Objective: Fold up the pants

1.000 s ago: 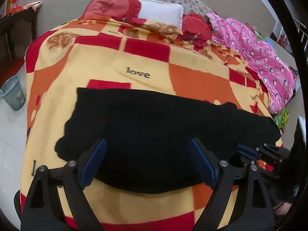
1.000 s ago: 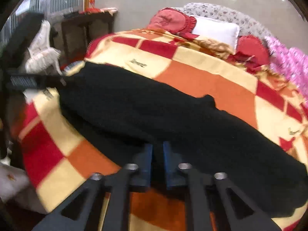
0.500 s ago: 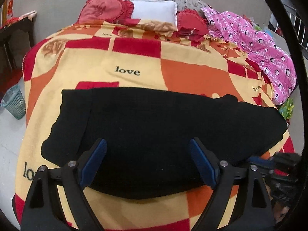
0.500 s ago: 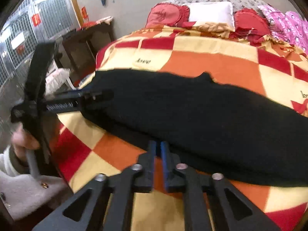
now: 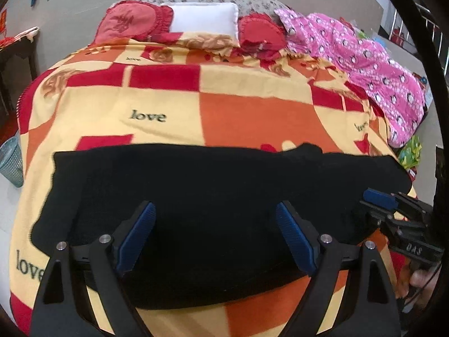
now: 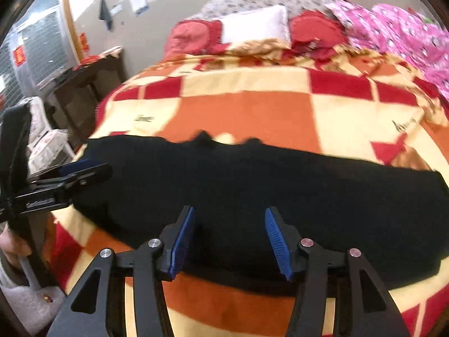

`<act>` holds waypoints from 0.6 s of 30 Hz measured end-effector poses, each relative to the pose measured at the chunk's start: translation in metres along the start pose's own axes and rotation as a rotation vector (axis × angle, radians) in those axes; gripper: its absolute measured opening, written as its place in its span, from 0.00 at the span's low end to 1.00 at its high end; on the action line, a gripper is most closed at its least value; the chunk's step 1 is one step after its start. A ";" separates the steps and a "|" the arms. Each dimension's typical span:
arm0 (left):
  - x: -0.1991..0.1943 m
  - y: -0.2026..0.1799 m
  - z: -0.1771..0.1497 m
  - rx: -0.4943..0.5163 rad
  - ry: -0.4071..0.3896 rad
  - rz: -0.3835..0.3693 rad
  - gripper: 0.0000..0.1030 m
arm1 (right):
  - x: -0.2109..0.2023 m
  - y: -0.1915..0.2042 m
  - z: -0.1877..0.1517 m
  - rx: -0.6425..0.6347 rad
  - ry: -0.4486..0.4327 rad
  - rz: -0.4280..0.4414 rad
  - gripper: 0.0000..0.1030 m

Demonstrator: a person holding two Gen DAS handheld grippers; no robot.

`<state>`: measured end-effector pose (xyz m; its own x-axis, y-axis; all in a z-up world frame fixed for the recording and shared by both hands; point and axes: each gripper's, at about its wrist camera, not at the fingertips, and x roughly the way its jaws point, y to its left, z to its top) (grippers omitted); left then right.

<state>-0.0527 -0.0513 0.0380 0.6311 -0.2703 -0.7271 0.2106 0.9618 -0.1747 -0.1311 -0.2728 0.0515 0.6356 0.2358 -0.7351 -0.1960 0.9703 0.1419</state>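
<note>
The left claw (image 5: 216,236) hangs low over the near edge of the bed, pointing toward the pillows. Its two blue pads are spread wide apart and pinch nothing. The right claw (image 6: 228,236) hangs over the same edge further along, pointing the same way. Its two blue pads are spread apart too, with nothing between them.

One pair of black soft pants (image 5: 213,196) lies flat in a long band across the near part of the bed, from side to side. It rests on one checked blanket of red, orange and yellow squares (image 5: 247,106).

At the far end of the bed are two round red cushions (image 5: 132,22) and one white square pillow (image 5: 203,18) between them. One pink spotted cloth (image 5: 364,64) lies along the right edge.
</note>
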 end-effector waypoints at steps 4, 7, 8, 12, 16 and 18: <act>0.014 -0.004 -0.004 0.007 0.027 0.026 0.85 | -0.005 -0.025 -0.015 0.065 0.004 0.020 0.52; 0.015 -0.009 -0.004 0.019 0.019 0.048 0.85 | -0.012 -0.028 -0.024 0.059 -0.004 0.022 0.52; 0.014 -0.011 -0.003 0.022 0.018 0.048 0.85 | -0.015 -0.030 -0.026 0.064 -0.007 0.027 0.51; 0.008 -0.022 0.001 0.040 0.015 0.010 0.85 | -0.033 -0.047 -0.033 0.142 -0.025 0.020 0.66; 0.007 -0.040 0.011 0.072 0.005 -0.040 0.85 | -0.056 -0.085 -0.046 0.255 -0.057 -0.013 0.71; 0.011 -0.055 0.016 0.093 0.031 -0.093 0.85 | -0.065 -0.107 -0.054 0.316 -0.066 -0.034 0.72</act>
<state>-0.0449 -0.1076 0.0500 0.5823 -0.3552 -0.7313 0.3360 0.9242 -0.1814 -0.1915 -0.3946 0.0483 0.6872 0.1958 -0.6995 0.0616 0.9438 0.3246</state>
